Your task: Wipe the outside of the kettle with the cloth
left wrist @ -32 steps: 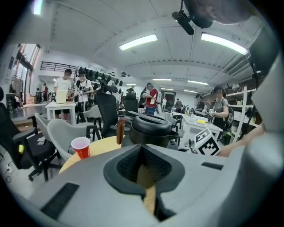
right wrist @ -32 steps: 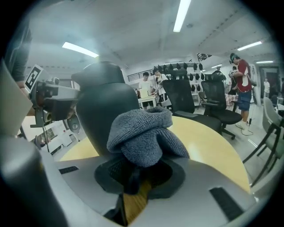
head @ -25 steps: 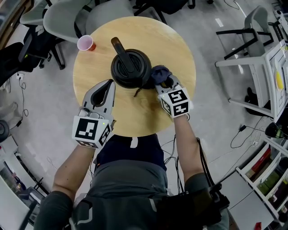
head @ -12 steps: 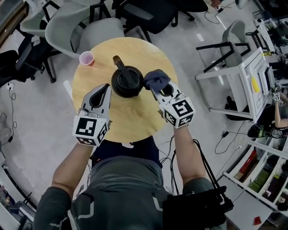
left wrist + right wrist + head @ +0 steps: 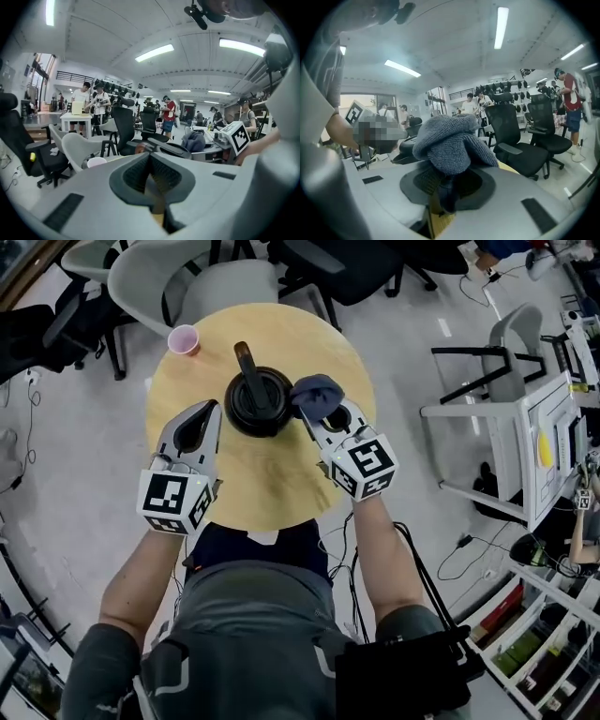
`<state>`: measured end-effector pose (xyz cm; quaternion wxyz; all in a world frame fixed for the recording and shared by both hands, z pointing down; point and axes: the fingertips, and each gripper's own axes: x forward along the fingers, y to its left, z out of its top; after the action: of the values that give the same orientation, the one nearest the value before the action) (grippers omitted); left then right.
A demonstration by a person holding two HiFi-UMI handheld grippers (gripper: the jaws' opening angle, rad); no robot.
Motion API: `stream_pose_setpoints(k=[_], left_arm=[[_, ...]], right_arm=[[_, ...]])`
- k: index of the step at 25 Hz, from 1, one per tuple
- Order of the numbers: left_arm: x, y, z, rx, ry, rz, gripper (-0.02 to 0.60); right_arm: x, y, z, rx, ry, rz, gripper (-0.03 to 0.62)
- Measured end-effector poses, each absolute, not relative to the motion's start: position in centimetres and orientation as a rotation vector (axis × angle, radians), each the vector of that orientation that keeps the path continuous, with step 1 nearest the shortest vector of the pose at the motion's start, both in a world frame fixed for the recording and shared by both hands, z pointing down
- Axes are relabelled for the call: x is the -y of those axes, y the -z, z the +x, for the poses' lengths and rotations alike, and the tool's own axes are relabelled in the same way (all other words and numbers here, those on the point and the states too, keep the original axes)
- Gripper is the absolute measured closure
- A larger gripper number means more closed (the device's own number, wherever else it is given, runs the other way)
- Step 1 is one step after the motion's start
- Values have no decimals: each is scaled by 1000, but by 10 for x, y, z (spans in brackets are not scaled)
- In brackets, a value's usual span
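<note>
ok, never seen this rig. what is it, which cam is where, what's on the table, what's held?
No robot: a person holds a two-jaw gripper in each hand. The head view looks down from a head camera; each gripper view looks along that gripper's jaws. On the round table: a black kettle and a pink cup. The right gripper is shut on a cloth beside the kettle. The left gripper is shut, empty, on the kettle's other side.
</note>
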<state>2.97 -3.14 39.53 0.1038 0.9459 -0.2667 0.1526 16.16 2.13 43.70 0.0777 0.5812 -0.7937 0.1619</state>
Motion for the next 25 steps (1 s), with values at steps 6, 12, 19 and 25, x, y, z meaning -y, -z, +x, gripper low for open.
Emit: stream_pose_setpoints(k=[6, 12, 19, 25], left_arm=[[32, -403, 23, 947, -472, 2713, 572], [26, -412, 20, 1060, -467, 2662, 572], [14, -426, 17, 1108, -507, 2643, 572], [13, -427, 15, 1135, -521, 2631, 572]], right_arm=[[-17, -459, 177, 2434, -537, 1696, 505], [-14, -516, 180, 2365, -625, 1642, 507], [-14, -574, 179, 2301, -747, 1615, 507], [-11, -586, 179, 2272, -718, 1549, 506]])
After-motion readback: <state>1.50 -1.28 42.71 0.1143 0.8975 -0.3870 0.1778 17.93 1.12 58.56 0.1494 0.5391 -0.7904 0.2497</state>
